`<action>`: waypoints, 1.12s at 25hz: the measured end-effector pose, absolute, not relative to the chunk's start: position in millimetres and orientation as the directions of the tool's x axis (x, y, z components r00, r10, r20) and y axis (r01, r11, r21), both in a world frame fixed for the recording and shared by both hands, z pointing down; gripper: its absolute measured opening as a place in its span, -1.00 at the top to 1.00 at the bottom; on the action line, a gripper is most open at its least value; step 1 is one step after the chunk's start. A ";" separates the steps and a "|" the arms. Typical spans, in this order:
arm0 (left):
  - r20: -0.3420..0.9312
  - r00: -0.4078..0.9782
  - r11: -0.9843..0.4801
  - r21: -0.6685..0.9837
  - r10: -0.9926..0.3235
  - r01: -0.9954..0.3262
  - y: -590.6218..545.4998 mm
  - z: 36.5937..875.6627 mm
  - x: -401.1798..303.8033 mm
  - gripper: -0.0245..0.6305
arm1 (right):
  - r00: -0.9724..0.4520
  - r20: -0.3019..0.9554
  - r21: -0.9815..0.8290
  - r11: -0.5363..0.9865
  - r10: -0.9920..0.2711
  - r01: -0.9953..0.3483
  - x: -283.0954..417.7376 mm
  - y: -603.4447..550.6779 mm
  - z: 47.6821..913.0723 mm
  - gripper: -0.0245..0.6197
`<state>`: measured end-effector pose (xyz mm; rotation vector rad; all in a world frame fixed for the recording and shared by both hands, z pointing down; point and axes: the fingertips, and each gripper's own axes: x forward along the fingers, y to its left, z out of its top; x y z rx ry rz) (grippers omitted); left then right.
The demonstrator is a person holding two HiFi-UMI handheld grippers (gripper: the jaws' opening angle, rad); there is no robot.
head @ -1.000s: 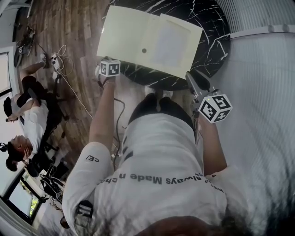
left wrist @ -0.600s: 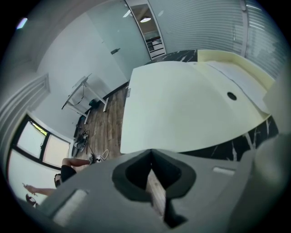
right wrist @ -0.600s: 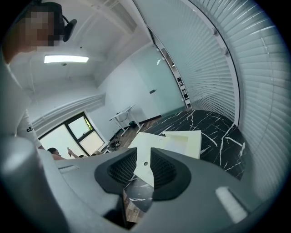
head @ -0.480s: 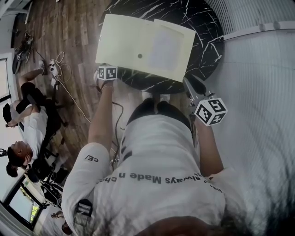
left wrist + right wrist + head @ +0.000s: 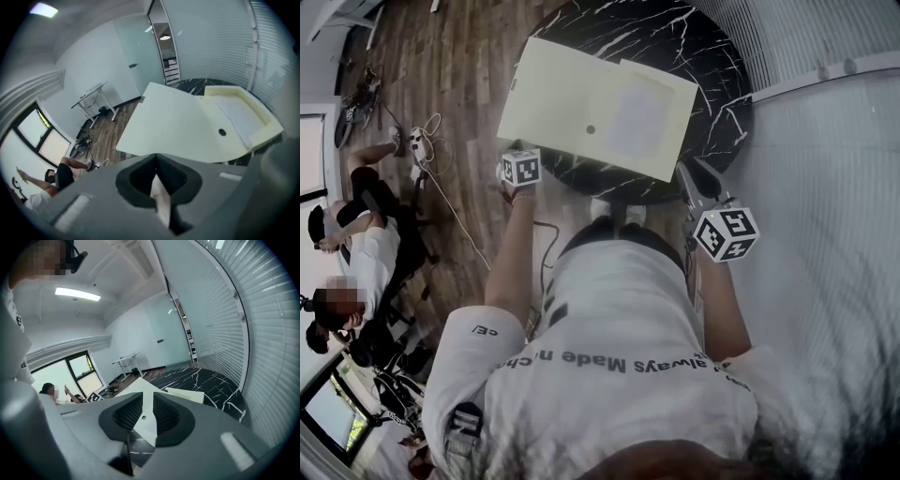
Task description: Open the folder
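folder [image 5: 591, 108] open, overhangs worktop [image 5: 712, 56] at left | left hand-held gripper [image 5: 155, 157] closed, empty | right hand-held gripper [image 5: 147, 401] slightly parted, empty | opening likely done: withdraw without nudging the overhang

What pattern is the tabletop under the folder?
Black with white marble-like veining; the round table shows best in the head view.

Left forearm [image 5: 508, 248] and right forearm [image 5: 724, 300] extend forward. Left gripper [image 5: 155, 159] has its jaws pressed together and empty; the jaws of right gripper [image 5: 145, 404] stand slightly parted.
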<state>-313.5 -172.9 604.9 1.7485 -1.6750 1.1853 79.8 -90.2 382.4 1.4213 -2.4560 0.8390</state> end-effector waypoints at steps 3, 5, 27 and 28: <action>0.777 -0.067 -0.158 -0.210 -0.626 -0.965 -168.7 575.0 -301.6 0.92 | -0.516 0.407 -0.340 0.399 -0.754 -0.851 82.7 -92.3 368.9 0.72; 0.753 -0.050 -0.148 -0.194 -0.657 -0.970 -165.6 553.8 -294.9 0.92 | -0.511 0.398 -0.315 0.410 -0.762 -0.856 84.4 -92.1 359.0 0.73; 0.355 0.389 -0.395 0.060 -0.850 -0.917 -120.0 285.1 -137.0 0.92 | -0.523 0.243 -0.103 0.515 -0.817 -0.851 71.1 -73.8 224.5 0.75; 0.327 0.413 -0.413 0.074 -0.850 -0.908 -115.7 272.8 -128.9 0.92 | -0.524 0.236 -0.084 0.520 -0.818 -0.850 69.5 -71.4 216.7 0.75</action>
